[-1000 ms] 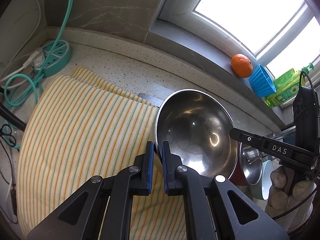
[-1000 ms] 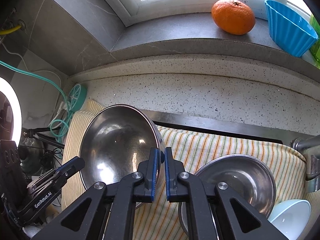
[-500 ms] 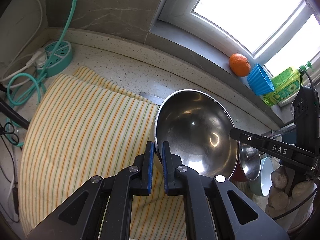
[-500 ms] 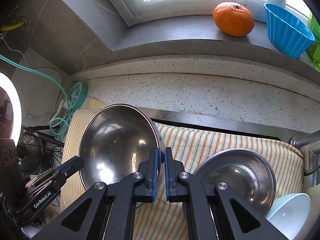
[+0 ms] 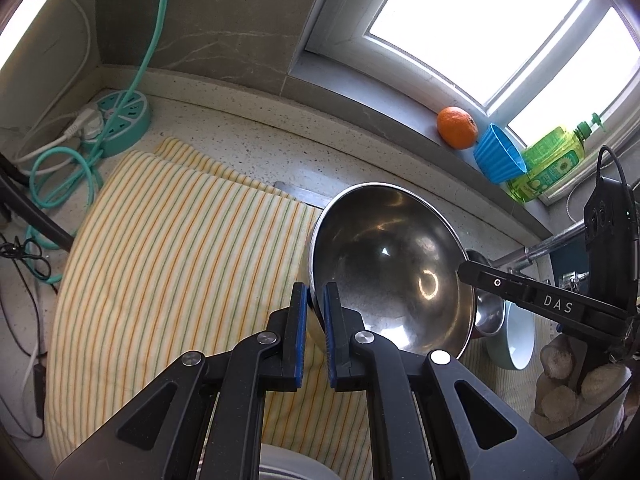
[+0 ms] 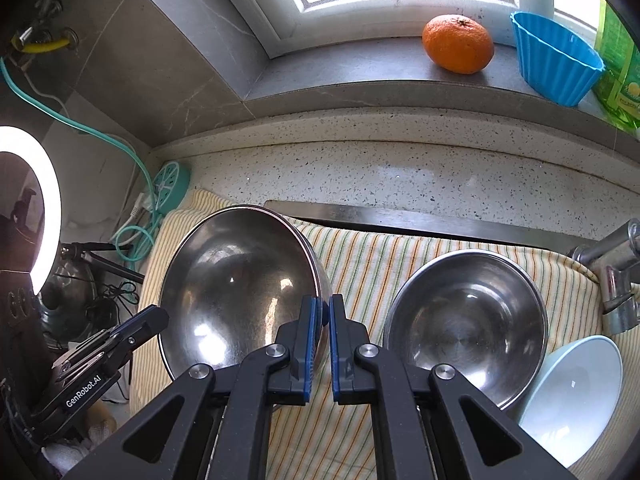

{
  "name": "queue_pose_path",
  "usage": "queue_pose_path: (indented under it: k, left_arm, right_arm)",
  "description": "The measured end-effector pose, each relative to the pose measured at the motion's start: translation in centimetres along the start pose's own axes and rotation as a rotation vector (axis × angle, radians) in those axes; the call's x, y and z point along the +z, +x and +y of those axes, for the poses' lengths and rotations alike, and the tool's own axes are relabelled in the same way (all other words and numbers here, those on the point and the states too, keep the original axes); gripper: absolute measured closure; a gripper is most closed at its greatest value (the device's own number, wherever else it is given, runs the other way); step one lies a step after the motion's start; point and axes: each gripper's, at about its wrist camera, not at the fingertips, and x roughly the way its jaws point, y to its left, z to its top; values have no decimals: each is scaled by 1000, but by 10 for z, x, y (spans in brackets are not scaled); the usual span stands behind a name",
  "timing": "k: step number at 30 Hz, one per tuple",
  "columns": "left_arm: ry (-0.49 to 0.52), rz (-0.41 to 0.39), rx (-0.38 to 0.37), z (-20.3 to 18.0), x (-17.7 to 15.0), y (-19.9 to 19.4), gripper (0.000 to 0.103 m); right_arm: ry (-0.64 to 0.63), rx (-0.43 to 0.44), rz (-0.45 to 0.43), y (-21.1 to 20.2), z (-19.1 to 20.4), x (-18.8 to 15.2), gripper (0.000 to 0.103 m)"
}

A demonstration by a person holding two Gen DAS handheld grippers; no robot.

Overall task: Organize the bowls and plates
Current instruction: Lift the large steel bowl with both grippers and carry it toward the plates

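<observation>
- Kitchen counter of speckled stone under a window; striped cloth spread over it; orange, blue cup and green bottle on the sill.
- Large steel bowl: tilted, apparently clear of the cloth, carried between both tools.
- Left gripper: jaws narrow, pinching the bowl's near-left rim.
- Right gripper: jaws narrow, pinching the opposite rim.
- Second steel bowl: resting on the cloth, to the right of the carried one in the right wrist view.
- Pale ceramic bowl: tilted against the second steel bowl's right side.
- Step in hand, judged: two-handed carry of the large bowl.
- Next move, judged: bring it level over its chosen spot, either the bare cloth or nested with the other bowls, lower with both hands in step, then release both rims together. Uneven release risks tipping.
</observation>
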Motion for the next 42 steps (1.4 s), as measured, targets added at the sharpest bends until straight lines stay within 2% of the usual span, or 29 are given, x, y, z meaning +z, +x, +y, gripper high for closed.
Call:
queue_pose_path:
  k: [20,42]
  left_arm:
    - [75,15,-60,-17,-44,-37,97]
    - [219,98,-118,-59,-88,-37,97]
  right_arm:
    - [31,-26,-74,-56,4,-62,97]
    - [195,-64,-58,-75,-36,-156,97]
